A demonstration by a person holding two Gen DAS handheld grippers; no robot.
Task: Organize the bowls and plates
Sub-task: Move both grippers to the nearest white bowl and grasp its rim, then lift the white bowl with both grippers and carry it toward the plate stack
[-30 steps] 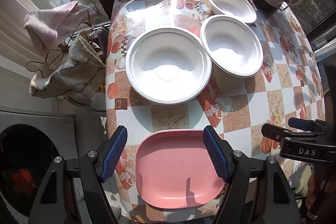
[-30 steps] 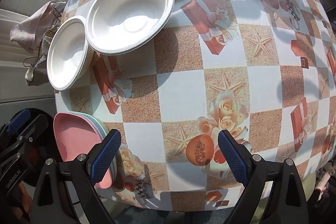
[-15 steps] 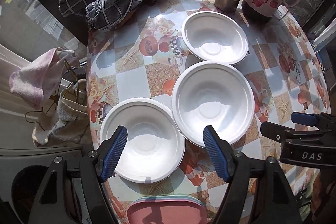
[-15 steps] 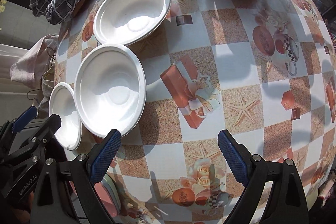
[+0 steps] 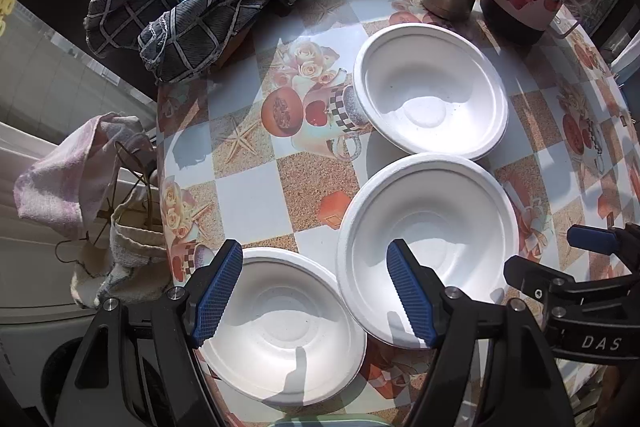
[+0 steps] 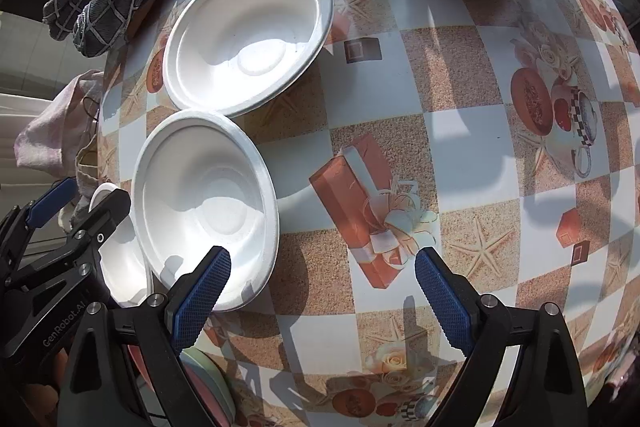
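Hovering above the near-left white moulded-pulp bowl (image 5: 288, 335), the left hand-held gripper (image 5: 314, 297) hangs spread and empty, its right finger over the rim of the middle white pulp bowl (image 5: 428, 247), so the left hand looks the nearer for either. The right hand-held gripper (image 6: 322, 297), likewise spread and empty, stands over bare table (image 6: 460, 163) with the middle bowl beneath its left finger. A third white bowl (image 5: 430, 107) sits farther off on the checked, glossy tablecloth, stacked pastel plates (image 6: 208, 383) at the near edge, windows behind.

Three white bowls (image 5: 428, 259) upright, unstacked
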